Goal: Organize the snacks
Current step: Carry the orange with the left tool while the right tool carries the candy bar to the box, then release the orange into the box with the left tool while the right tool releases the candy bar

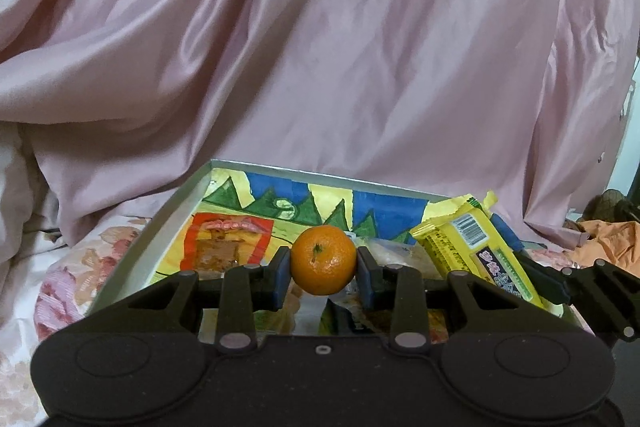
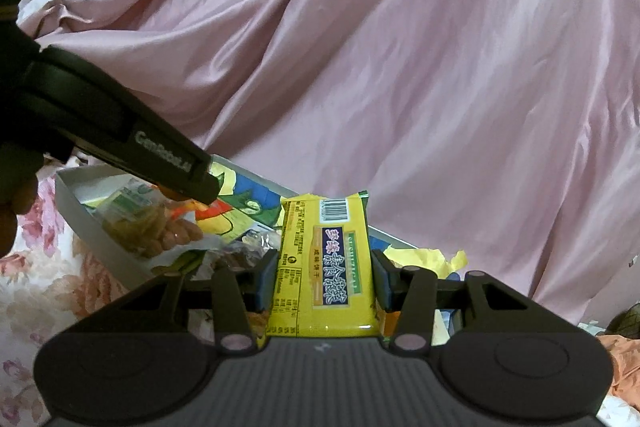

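While the left gripper (image 1: 323, 261) is clamping its fingers on the firm, round, bruisable mandarin (image 1: 323, 254) at its widest girth above the tray (image 1: 132, 255), the right gripper (image 2: 325, 277) is pinching the light, crinkly, slippery yellow snack packet (image 2: 325, 267) across its long edges.

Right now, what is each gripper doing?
Left gripper: closed on the orange.
Right gripper: closed on the yellow snack packet.
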The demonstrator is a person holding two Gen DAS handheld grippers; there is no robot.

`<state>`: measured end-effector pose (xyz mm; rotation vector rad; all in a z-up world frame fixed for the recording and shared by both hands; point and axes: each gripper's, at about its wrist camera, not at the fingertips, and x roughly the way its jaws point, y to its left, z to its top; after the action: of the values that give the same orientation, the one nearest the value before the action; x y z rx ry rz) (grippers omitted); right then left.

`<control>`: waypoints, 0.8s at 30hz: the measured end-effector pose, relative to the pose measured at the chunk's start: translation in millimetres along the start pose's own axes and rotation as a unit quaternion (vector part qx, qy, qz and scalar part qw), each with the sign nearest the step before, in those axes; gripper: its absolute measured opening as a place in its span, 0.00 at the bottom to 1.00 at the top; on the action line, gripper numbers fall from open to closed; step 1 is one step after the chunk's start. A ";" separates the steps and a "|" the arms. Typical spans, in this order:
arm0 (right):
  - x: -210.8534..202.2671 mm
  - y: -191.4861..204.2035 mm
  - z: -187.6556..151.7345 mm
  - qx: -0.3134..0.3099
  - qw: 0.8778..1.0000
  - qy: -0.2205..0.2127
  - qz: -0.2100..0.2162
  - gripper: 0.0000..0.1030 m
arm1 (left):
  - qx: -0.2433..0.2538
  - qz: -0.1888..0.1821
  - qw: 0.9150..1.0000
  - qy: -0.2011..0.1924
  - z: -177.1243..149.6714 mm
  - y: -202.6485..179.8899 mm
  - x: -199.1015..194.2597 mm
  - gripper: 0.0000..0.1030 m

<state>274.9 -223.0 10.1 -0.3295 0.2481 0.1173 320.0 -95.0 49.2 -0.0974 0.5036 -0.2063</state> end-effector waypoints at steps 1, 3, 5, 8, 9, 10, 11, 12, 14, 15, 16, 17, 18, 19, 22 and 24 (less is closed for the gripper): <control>1.3 0.0 -1.0 0.000 1.000 0.000 0.001 0.51 | -0.001 0.000 1.000 0.001 -0.7 0.0 1.7 0.35; 7.5 1.5 0.6 -0.002 1.000 0.001 0.003 0.51 | -0.002 0.001 1.000 0.002 -2.7 -1.3 4.3 0.35; 8.0 2.0 -1.4 -0.003 1.000 0.003 0.004 0.51 | -0.003 -0.001 1.000 0.003 -3.9 -2.8 6.4 0.35; 9.7 0.6 -2.7 -0.004 1.000 0.003 0.005 0.51 | 0.000 -0.002 1.000 0.004 -4.8 -4.8 8.8 0.35; 10.5 0.0 -2.8 -0.003 1.000 0.004 0.004 0.51 | 0.001 -0.004 1.000 0.005 -5.1 -5.6 9.1 0.35; 11.1 -0.6 -3.0 -0.002 1.000 0.004 0.003 0.51 | 0.001 -0.004 1.000 0.005 -5.6 -6.2 9.3 0.35; 12.1 -0.7 -3.2 0.000 1.000 0.005 0.002 0.51 | 0.000 -0.004 1.000 0.005 -5.9 -6.6 9.4 0.36; 12.5 -0.9 -3.3 0.001 1.000 0.005 0.001 0.52 | -0.001 -0.006 1.000 0.006 -6.1 -6.8 9.3 0.36; 12.5 -0.4 -3.0 0.001 1.000 0.004 -0.001 0.52 | -0.001 -0.005 1.000 0.004 -6.1 -7.6 8.7 0.39; 12.8 0.5 -2.8 0.000 1.000 0.003 -0.001 0.53 | -0.001 -0.007 1.000 0.006 -6.1 -8.0 8.8 0.42; 12.9 1.5 -2.9 -0.002 1.000 0.003 -0.002 0.53 | -0.001 -0.004 1.000 0.004 -6.3 -8.4 8.6 0.44; 13.2 2.6 -3.4 -0.004 1.000 0.003 -0.003 0.54 | -0.001 -0.005 1.000 0.004 -6.2 -8.6 8.1 0.45; 13.2 3.2 -3.8 -0.004 1.000 0.002 -0.004 0.54 | -0.002 -0.007 1.000 0.005 -6.1 -8.6 7.9 0.46; 13.2 3.5 -4.0 -0.003 1.000 0.003 -0.004 0.54 | -0.003 -0.006 1.000 0.005 -6.2 -8.7 7.2 0.48; 11.9 2.7 -4.3 0.001 1.000 0.002 -0.006 0.57 | -0.005 -0.005 1.000 0.004 -6.6 -8.6 6.2 0.54; 10.5 2.3 -4.9 0.003 1.000 0.000 -0.007 0.60 | -0.008 -0.003 1.000 0.002 -6.9 -8.5 4.8 0.59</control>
<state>283.5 -221.7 2.1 -0.3248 0.2469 0.1016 319.3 -104.6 42.2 -0.1134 0.5082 -0.2083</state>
